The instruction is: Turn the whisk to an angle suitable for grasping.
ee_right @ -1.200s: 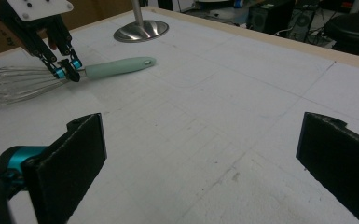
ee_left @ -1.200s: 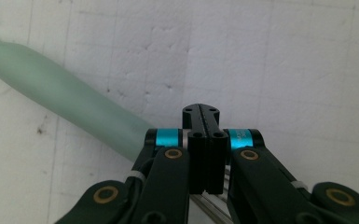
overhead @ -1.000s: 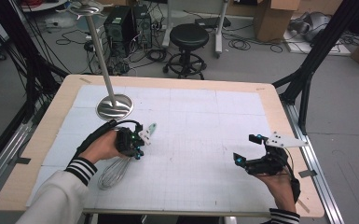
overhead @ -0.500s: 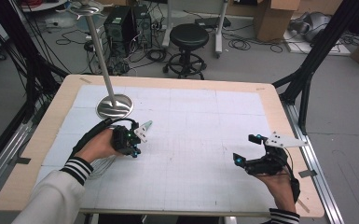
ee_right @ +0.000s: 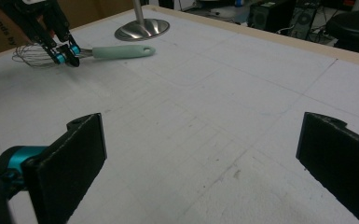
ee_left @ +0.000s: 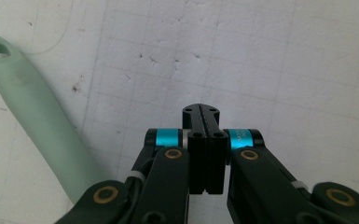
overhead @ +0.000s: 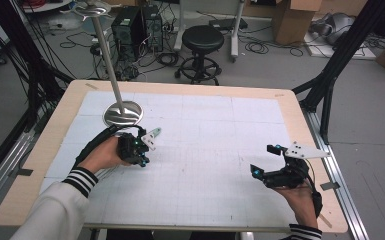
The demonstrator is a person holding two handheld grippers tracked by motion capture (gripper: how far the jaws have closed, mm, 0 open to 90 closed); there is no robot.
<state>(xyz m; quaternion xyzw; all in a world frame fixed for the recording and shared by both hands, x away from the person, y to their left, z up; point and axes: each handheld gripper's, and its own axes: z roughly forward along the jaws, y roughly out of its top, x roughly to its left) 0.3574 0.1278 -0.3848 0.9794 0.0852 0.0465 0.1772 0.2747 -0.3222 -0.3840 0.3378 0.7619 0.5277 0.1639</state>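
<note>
Mint-handled whisk (ee_right: 98, 52) beside closed left tongs (ee_left: 204, 112), no legible writing

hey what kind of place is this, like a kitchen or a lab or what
Most likely a lab or workshop, not a kitchen. A gridded table stands among loose floor cables, computer towers, cardboard boxes and a stool. The only kitchen item is a whisk.

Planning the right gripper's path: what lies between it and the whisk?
Nothing: in the right gripper view, bare gridded mat stretches from the open right gripper to the whisk. The shut left gripper is beside the whisk.
</note>
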